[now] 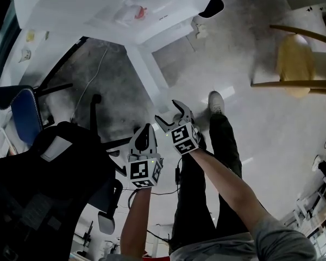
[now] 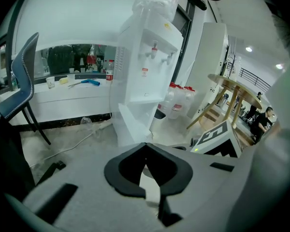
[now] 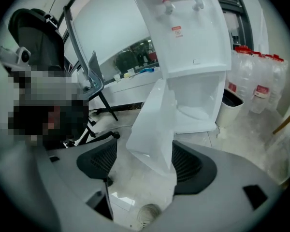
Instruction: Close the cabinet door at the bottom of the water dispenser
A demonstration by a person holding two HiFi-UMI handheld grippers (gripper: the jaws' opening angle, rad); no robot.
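Observation:
The white water dispenser [image 1: 98, 7] stands at the top of the head view. Its bottom cabinet door [image 1: 150, 75] hangs open and juts out toward me over the floor. My right gripper [image 1: 169, 113] is open, a short way from the door's free edge and not touching it. In the right gripper view the door [image 3: 154, 124] shows edge-on between the wide-apart jaws of that gripper [image 3: 142, 163], with the open compartment [image 3: 203, 100] behind. My left gripper [image 1: 145, 134] sits lower left of the right one. In its own view the left gripper [image 2: 145, 146] has its black pads meeting and nothing held.
A black office chair [image 1: 43, 173] fills the lower left, with a blue chair [image 1: 24, 113] beside it. A wooden table [image 1: 299, 64] stands to the right. Water bottles [image 3: 253, 81] and a small bin [image 3: 229, 105] sit right of the dispenser. A cable [image 1: 92, 80] lies on the floor.

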